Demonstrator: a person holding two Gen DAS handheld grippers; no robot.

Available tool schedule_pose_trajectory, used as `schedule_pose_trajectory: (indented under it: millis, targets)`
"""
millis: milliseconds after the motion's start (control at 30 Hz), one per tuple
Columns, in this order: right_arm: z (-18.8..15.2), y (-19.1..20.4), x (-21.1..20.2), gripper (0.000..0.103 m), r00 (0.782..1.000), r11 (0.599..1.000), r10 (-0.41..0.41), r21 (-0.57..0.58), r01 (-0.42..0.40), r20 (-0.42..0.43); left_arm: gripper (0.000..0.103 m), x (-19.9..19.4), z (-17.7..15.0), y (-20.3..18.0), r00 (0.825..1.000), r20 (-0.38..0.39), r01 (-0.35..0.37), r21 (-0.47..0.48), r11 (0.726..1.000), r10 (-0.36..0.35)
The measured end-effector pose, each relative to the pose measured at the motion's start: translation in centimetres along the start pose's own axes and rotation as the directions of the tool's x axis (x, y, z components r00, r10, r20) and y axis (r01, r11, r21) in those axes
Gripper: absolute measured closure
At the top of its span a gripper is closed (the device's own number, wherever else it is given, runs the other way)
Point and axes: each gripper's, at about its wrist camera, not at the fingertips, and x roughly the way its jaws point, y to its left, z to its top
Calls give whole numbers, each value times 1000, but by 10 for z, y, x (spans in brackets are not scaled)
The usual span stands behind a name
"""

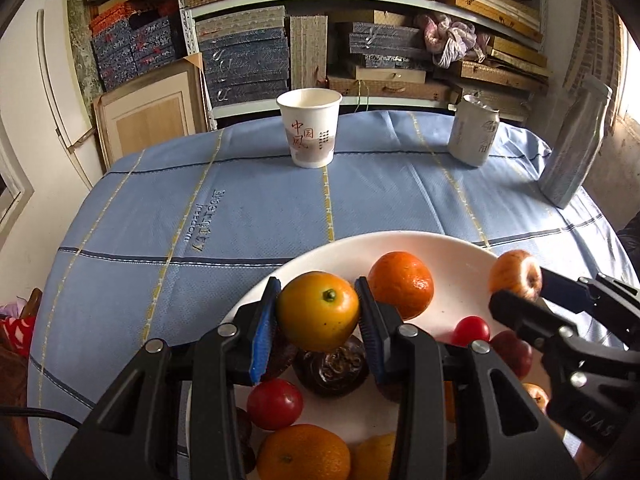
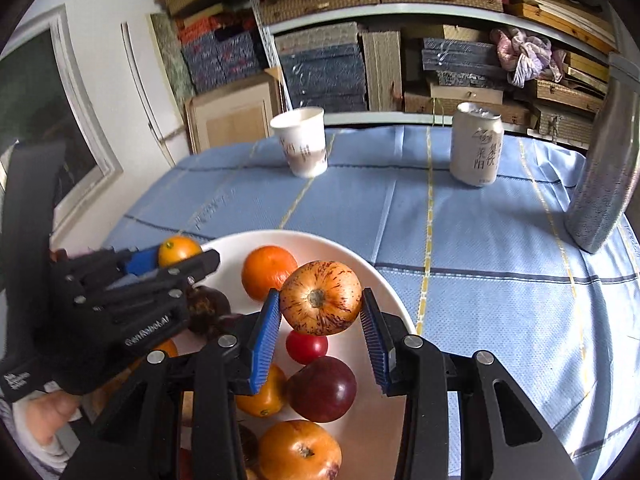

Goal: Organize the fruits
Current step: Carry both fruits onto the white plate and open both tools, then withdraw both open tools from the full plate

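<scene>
Both tongs were loaded over the white plate (image 1: 448, 248) — left gripper (image 1: 318, 312) clamped on a yellow-orange citrus (image 1: 318, 310), right gripper (image 2: 320, 312) on a speckled apple (image 2: 320, 298), lower centre. Round skins could've slipped and scattered the pile.

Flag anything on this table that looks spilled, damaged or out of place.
Nothing is spilled or broken. The drink can is already opened but upright, like the paper cup. The fruit sits on the white plate or in the jaws.
</scene>
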Motion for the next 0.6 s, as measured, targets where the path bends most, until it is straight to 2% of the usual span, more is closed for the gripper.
schedule_pose_trajectory:
  millis: [33, 67, 167, 500, 600]
  targets:
    - [-1, 0, 2, 62, 1000, 1000, -1, 0, 1, -5, 64, 1, 0, 0, 1000, -3, 0, 2, 1000, 0]
    - [-2, 0, 5, 62, 1000, 1000, -1, -2, 1, -18, 55, 1, 1, -1, 1000, -4, -3, 6, 1000, 3]
    - [-3, -1, 8, 62, 1000, 1000, -3, -1, 3, -29, 36, -3, 2, -4, 999, 23, -23, 20, 1000, 23]
    - [-2, -1, 6, 61, 1000, 1000, 1, 5, -1, -23, 32, -10, 0, -4, 999, 41, -33, 26, 999, 32]
    - [0, -2, -1, 54, 1000, 1000, 7, 8, -7, -2, 31, -12, 1, -2, 998, 49, -39, 21, 999, 38]
